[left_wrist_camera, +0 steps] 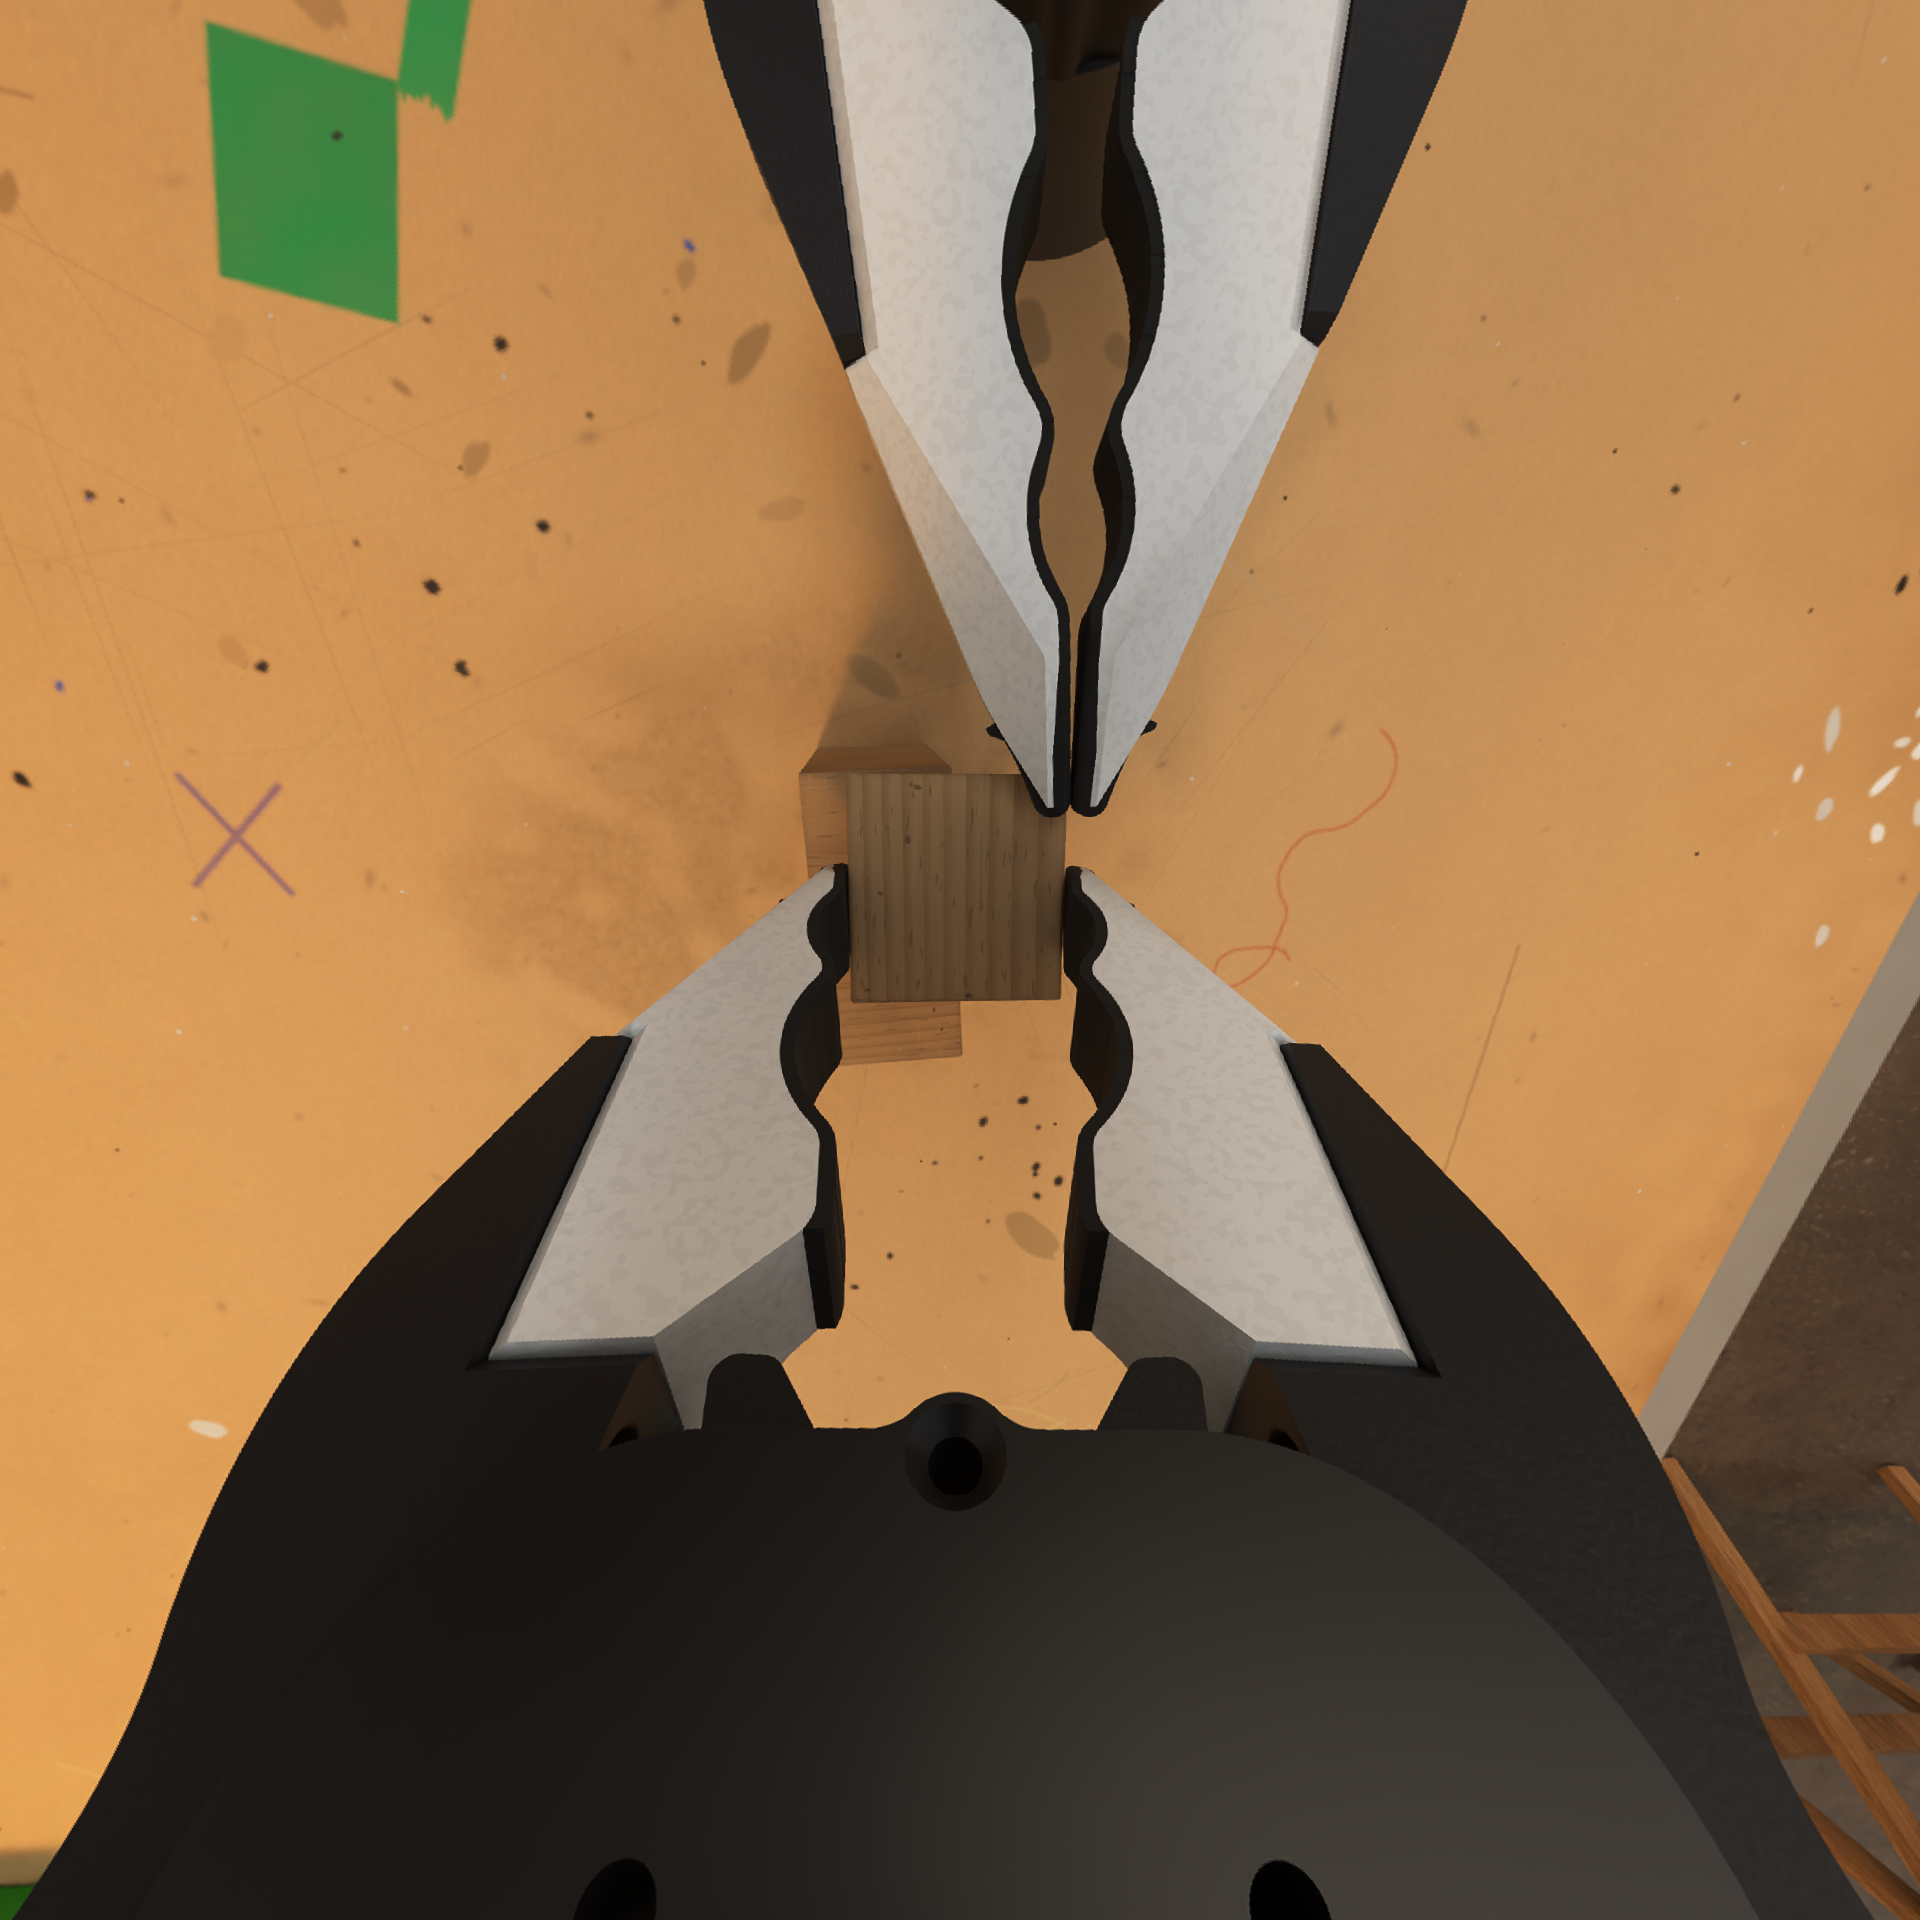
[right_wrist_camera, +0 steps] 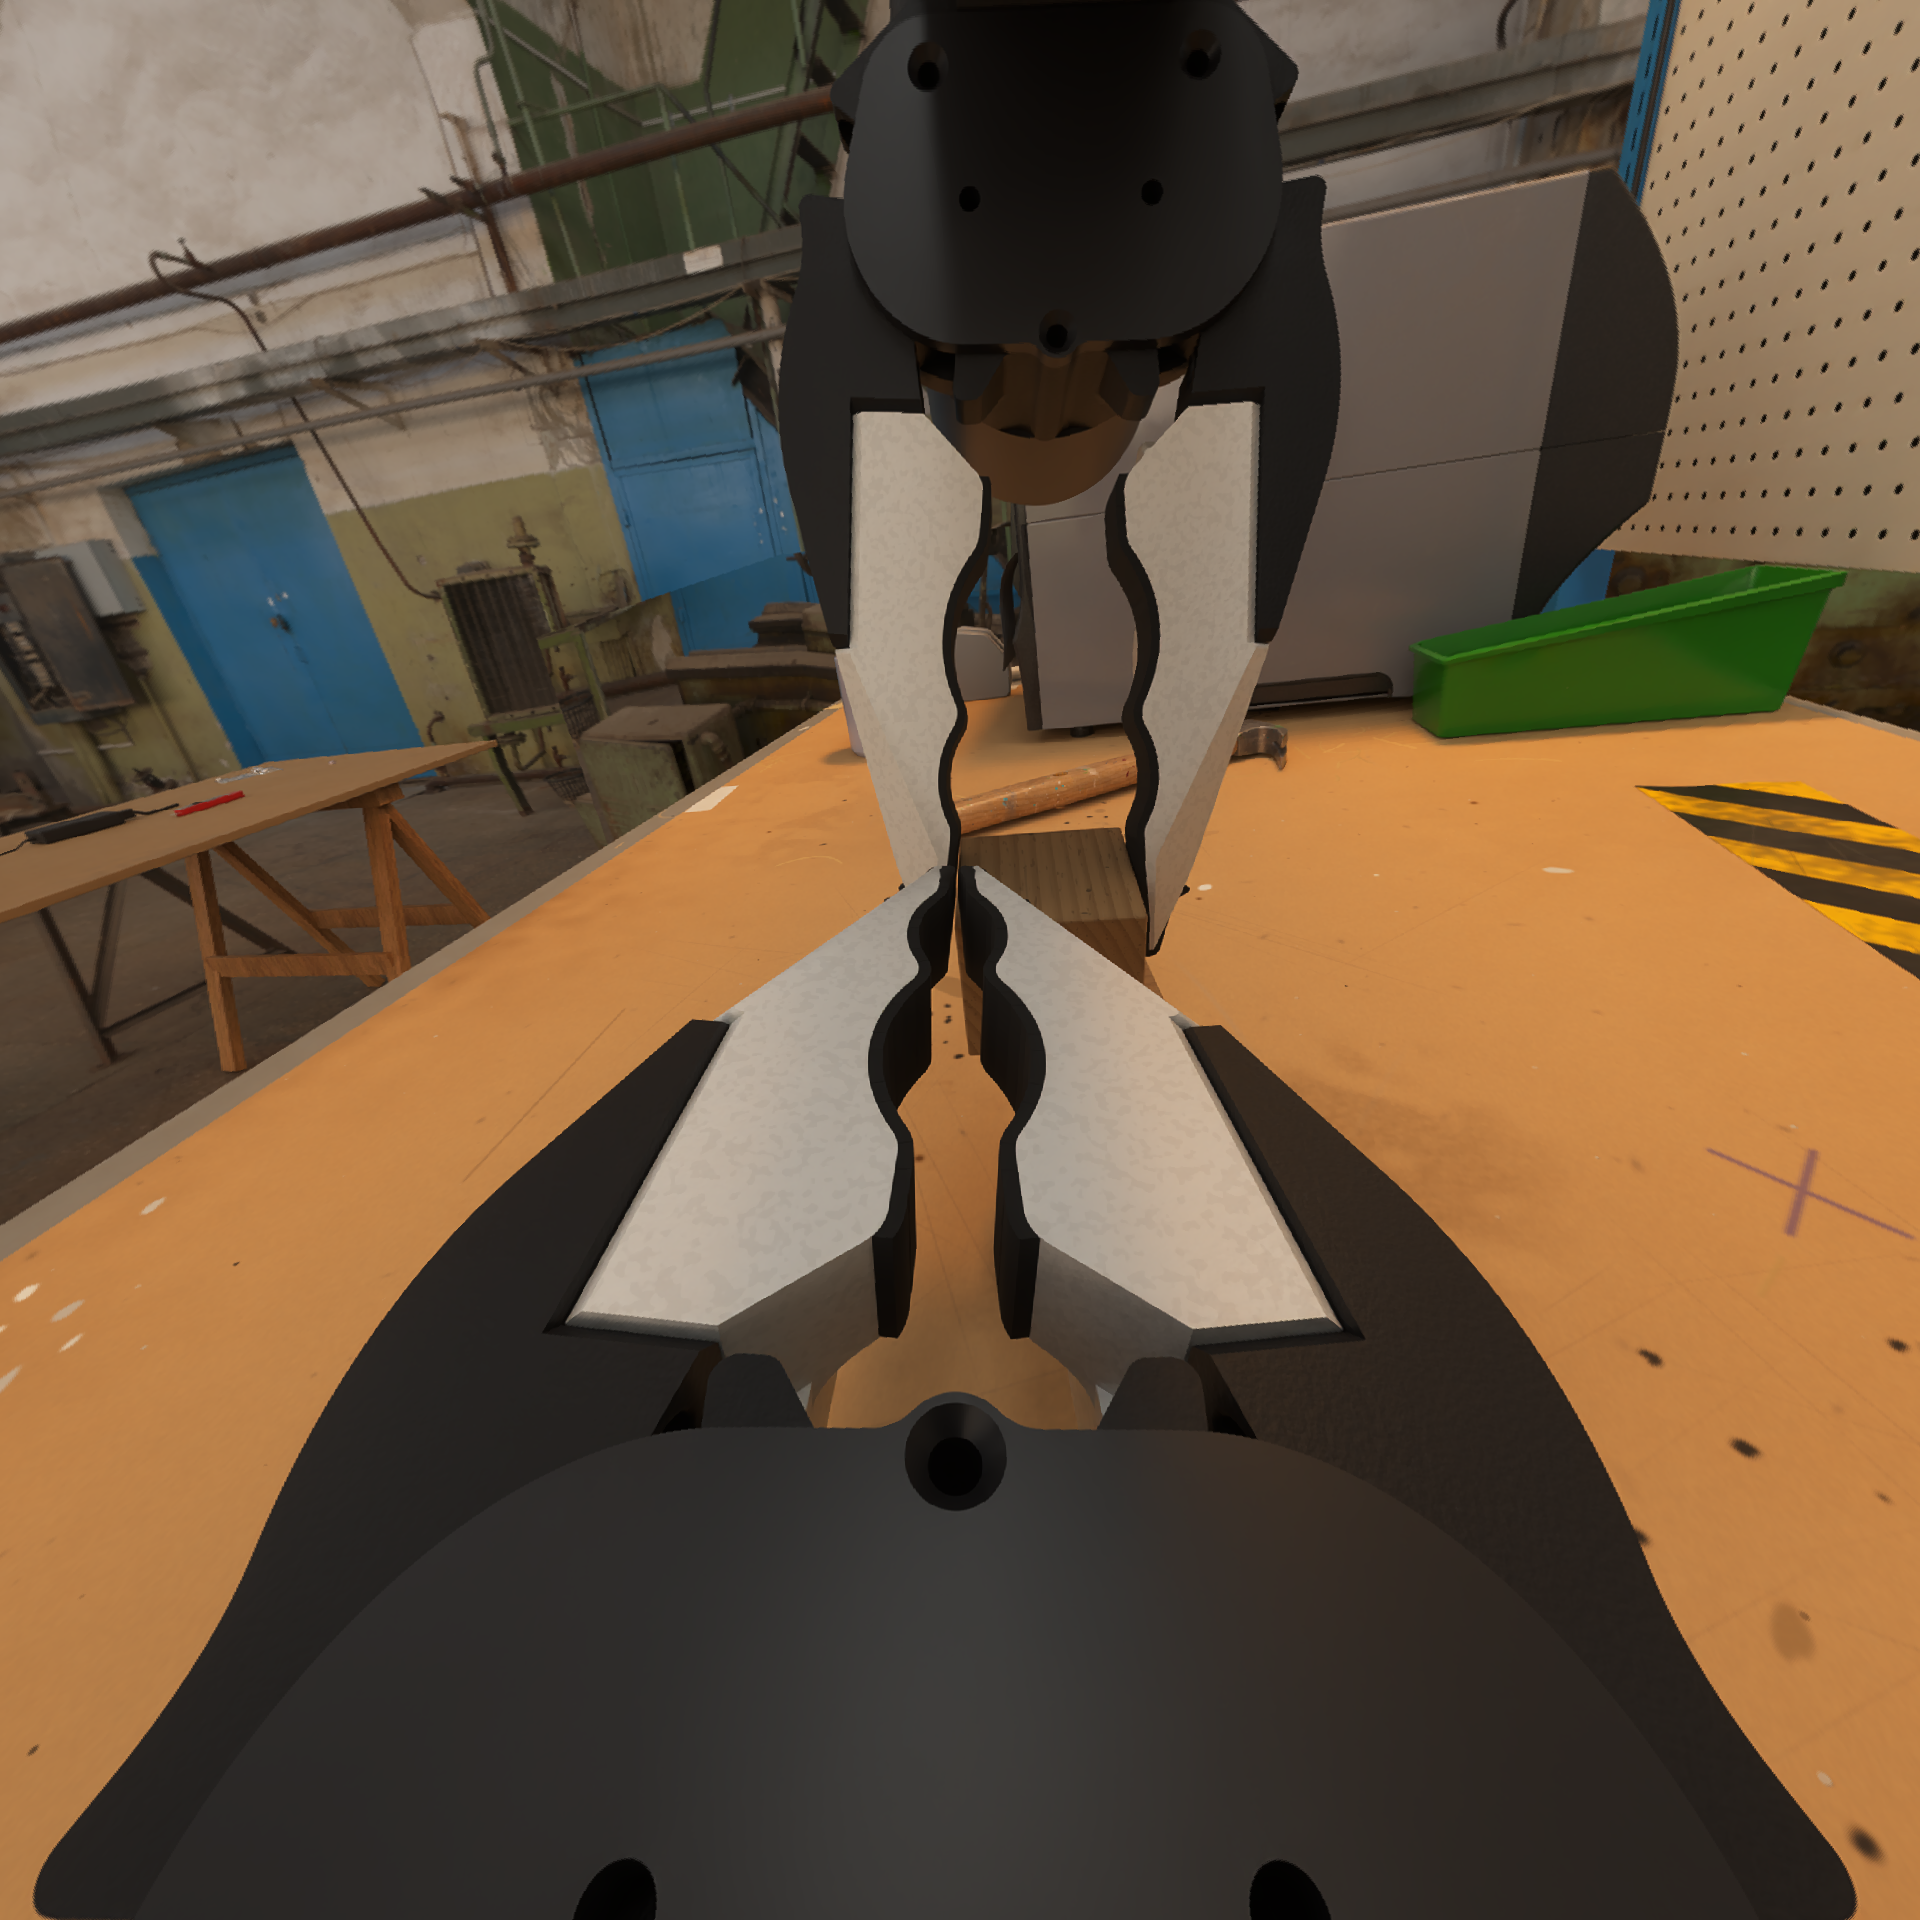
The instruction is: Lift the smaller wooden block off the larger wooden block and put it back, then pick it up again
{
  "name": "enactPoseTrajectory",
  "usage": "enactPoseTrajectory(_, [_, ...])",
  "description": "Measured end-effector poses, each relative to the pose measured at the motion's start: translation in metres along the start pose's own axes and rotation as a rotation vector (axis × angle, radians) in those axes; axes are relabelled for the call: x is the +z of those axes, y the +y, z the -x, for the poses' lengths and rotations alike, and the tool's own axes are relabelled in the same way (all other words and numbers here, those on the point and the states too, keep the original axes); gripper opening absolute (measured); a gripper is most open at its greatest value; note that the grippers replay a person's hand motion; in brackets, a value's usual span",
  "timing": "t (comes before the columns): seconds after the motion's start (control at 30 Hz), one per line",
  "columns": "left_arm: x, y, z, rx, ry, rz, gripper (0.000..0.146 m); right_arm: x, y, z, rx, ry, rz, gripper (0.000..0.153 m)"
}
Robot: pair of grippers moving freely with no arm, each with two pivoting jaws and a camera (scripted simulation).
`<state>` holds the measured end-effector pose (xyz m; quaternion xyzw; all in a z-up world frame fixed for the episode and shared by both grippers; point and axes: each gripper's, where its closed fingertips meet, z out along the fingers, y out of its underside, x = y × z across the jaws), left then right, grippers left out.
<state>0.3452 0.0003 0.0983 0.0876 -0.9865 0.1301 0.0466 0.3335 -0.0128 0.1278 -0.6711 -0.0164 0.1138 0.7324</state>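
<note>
Left wrist view: your left gripper clamps the small block by two opposite sides, directly above the large block; you can't tell if they touch. The right gripper is pinched closed, empty, above the large block's far edge. Expect light, rigid, slightly slick wood: grip flat faces squarely

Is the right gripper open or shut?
Shut. In the right wrist view the right gripper's fingers meet at the tips with nothing between them, next to the dark wooden block.
</note>
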Motion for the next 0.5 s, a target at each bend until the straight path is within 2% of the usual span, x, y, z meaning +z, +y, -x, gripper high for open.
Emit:
enactPoseTrajectory(0.13, [0.0,-0.002,-0.001,0.005,0.005,-0.008,0.041,-0.003,-0.001,0.001,-0.011,0.014,0.012,0.003])
enactPoseTrajectory(0.27, [0.002,-0.003,-0.002,0.004,0.011,-0.015,0.041,-0.005,-0.003,0.003,0.042,-0.009,0.023,0.006])
enactPoseTrajectory(0.3, [0.002,-0.003,-0.002,0.002,0.012,-0.015,0.041,-0.006,-0.004,0.001,0.051,0.005,0.015,0.008])
enactPoseTrajectory(0.37, [0.003,-0.003,-0.002,0.003,0.011,-0.014,0.041,-0.006,-0.006,-0.002,0.081,0.026,0.0,0.025])
enactPoseTrajectory(0.5, [0.003,-0.005,-0.004,0.001,0.028,-0.03,0.041,-0.006,-0.004,-0.008,0.086,0.065,0.013,0.033])
